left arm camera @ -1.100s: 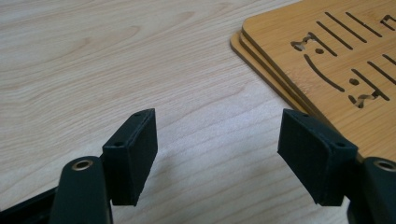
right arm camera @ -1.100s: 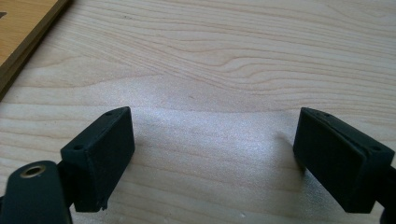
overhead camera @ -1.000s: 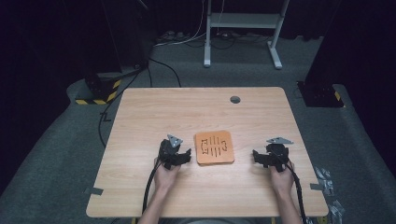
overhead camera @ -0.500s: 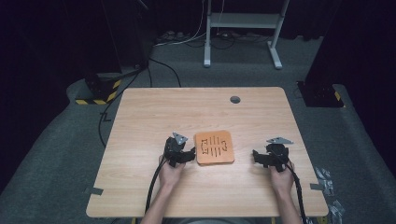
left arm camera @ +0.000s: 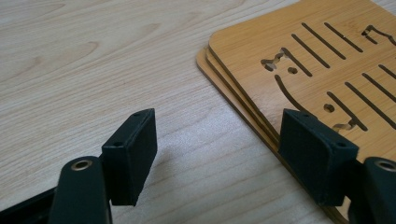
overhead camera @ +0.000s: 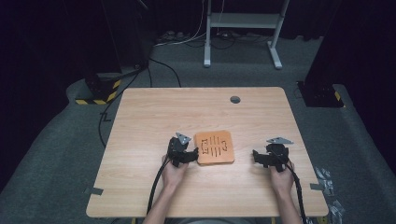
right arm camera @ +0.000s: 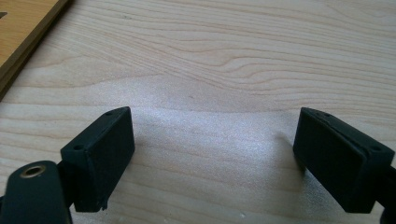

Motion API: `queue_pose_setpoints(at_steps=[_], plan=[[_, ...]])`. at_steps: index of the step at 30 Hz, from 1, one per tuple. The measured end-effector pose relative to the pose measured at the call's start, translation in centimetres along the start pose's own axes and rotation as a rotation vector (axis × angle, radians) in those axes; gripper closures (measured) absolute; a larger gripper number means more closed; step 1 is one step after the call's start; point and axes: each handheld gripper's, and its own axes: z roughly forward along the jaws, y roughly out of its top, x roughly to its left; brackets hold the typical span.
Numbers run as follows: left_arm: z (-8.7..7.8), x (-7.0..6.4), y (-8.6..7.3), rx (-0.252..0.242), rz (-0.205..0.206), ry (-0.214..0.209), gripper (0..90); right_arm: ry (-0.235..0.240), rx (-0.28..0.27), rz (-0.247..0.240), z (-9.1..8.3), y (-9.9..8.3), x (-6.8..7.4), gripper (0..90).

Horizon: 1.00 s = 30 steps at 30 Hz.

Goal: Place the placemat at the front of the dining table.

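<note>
Left gripper (overhead camera: 195, 154) moved to coasters (overhead camera: 214, 147), both grippers spread, wood table (overhead camera: 196, 112), dark rm

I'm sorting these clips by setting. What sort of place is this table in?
Probably a lab or studio set up for recording: a lone wooden table on grey carpet, dark curtains behind, a metal stand's legs and loose cables on the floor.

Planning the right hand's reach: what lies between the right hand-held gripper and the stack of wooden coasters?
Bare tabletop only, in the high view, between the right hand-held gripper and the coaster stack.
</note>
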Motion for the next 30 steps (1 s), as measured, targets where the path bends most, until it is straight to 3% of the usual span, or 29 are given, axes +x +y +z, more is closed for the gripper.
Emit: queue_pose_setpoints(at_steps=[18, 23, 27, 30], plan=[[0.7, -0.9, 0.4, -0.004, 0.003, -0.02, 28.1, 0.006, 0.007, 0.005, -0.1, 0.0, 0.1, 12.8], [0.7, -1.1, 0.5, -0.007, 0.007, -0.018, 28.2, -0.009, -0.014, -0.007, 0.0, -0.1, 0.1, 13.5], [0.7, -1.4, 0.5, -0.007, 0.014, -0.021, 28.4, 0.025, 0.007, -0.016, -0.2, -0.1, 0.5, 13.5], [0.8, -1.5, 0.5, -0.01, 0.005, -0.026, 28.4, 0.018, -0.006, -0.017, -0.1, -0.1, 0.7, 13.4]])
